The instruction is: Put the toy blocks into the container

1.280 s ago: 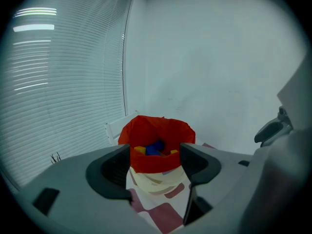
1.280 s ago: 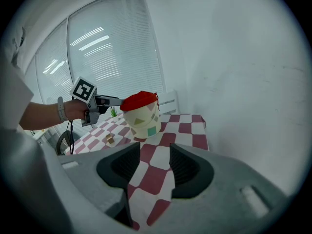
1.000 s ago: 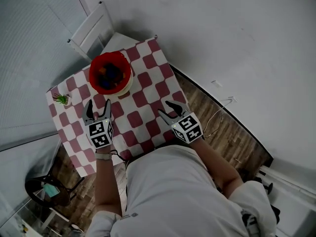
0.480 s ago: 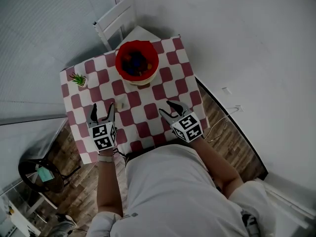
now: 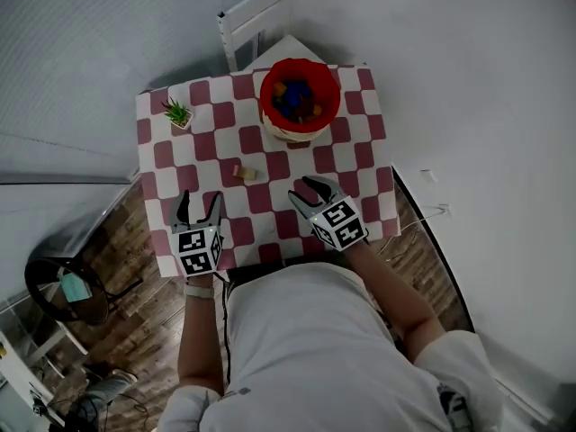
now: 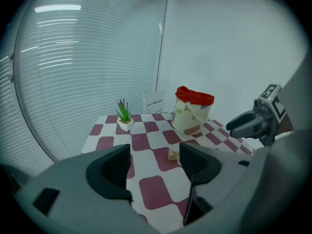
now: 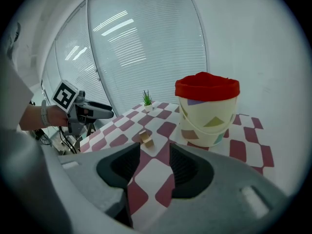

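A small tan toy block (image 5: 242, 173) (image 6: 173, 154) (image 7: 146, 139) lies on the red-and-white checked table (image 5: 207, 138), near its middle. A cream bucket with a red rim (image 5: 299, 99) (image 6: 193, 112) (image 7: 207, 111) stands at the table's far side and holds several coloured blocks. My left gripper (image 5: 198, 209) (image 6: 155, 167) hovers open over the near left edge, nothing between its jaws. Over the near right part of the table my right gripper (image 5: 308, 191) (image 7: 154, 166) is open and empty too. Both sit short of the tan block.
A little potted plant (image 5: 177, 113) (image 6: 124, 114) (image 7: 146, 101) stands at the table's far left corner. A white chair (image 5: 256, 16) is behind the table. A round black stool (image 5: 63, 286) is on the wooden floor at the left. White wall lies to the right.
The head view has swung, so the table and bucket now sit further right and higher. The tan block has come into view. Both grippers stay open near the table's near edge.
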